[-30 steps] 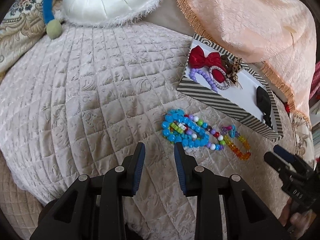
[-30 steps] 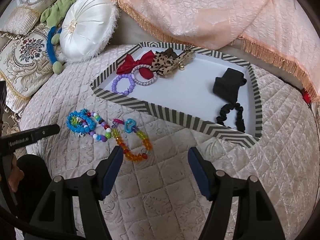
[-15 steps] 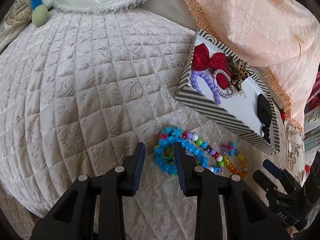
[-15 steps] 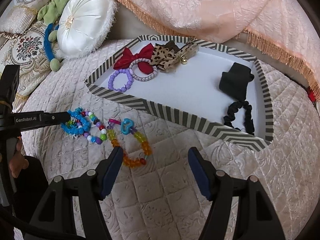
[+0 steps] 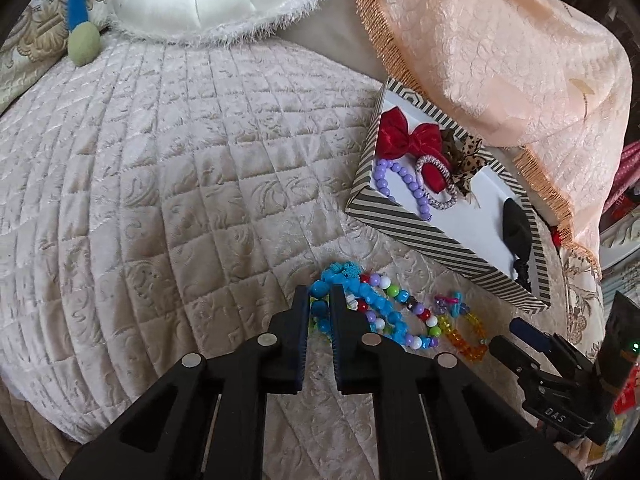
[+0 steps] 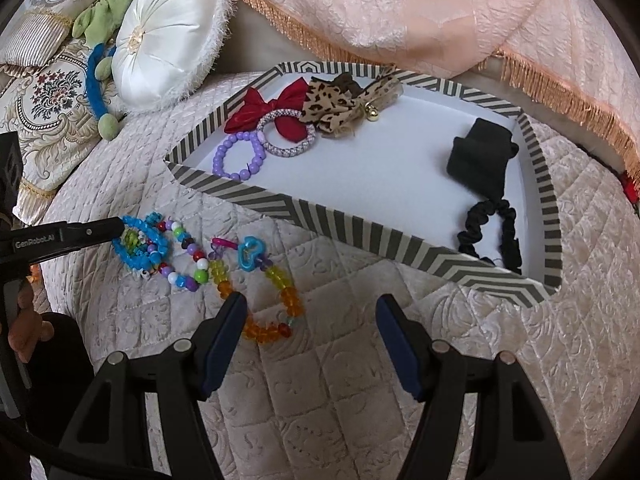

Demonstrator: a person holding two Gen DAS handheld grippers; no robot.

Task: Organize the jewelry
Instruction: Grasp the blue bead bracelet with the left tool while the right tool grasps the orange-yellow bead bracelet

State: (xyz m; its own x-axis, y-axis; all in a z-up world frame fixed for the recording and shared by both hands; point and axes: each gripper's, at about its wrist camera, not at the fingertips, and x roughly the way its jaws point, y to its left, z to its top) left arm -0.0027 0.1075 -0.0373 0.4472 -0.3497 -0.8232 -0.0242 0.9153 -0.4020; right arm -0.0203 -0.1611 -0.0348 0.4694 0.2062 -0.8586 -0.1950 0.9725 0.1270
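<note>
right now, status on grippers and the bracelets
Left gripper shut on blue bead bracelet. Right gripper open by orange bead bracelet. Striped tray unobstructed.

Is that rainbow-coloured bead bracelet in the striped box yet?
Out. The rainbow bead bracelet lies on the quilted bedspread, just outside the striped box.

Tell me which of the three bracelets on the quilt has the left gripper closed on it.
The blue bracelet, at the left end of the row: the left gripper pinches its beads. The multicolour and orange ones lie untouched.
</note>
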